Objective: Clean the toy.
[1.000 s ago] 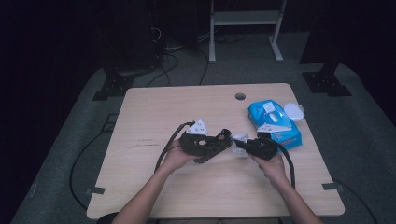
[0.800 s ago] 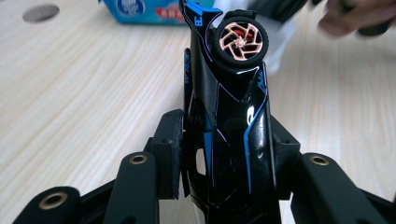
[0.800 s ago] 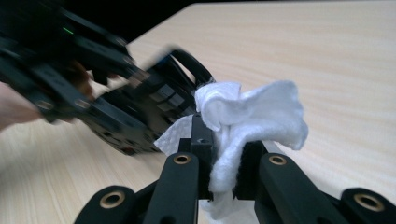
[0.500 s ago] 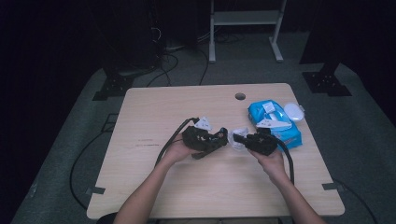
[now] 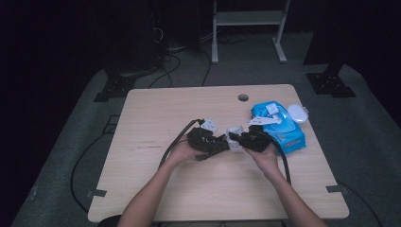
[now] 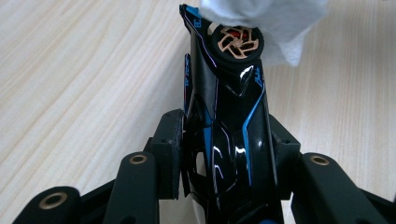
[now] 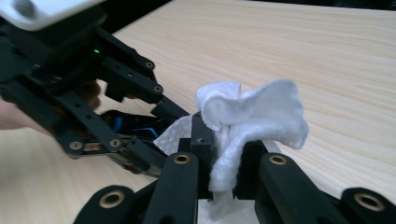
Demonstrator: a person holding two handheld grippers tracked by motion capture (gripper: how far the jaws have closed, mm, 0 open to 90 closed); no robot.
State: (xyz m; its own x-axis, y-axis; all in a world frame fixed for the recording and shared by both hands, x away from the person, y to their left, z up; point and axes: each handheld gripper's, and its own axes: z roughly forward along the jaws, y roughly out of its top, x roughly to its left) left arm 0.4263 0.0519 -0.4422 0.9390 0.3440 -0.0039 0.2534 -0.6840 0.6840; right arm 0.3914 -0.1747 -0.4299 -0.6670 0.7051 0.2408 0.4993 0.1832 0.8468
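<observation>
Both grippers are seen drawn closer together than a second earlier; the left gripper [image 5: 222, 143] is clamped on a glossy black toy car with blue trim [image 6: 229, 135], its long axis pointing toward the right gripper [image 5: 235, 139], which pinches a crumpled white wipe [image 7: 247, 121]; the wipe touches the car's copper-spoked wheel [image 6: 236, 43], above the wooden table [image 5: 189, 109].

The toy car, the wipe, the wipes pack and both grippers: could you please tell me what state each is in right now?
Toy car: clamped in the left gripper, wheel touching the wipe.
Wipe: crumpled, pinched in the right gripper.
Wipes pack: lying flat on the table, lid flipped open.
Left gripper: shut on the car.
Right gripper: shut on the wipe.
</observation>
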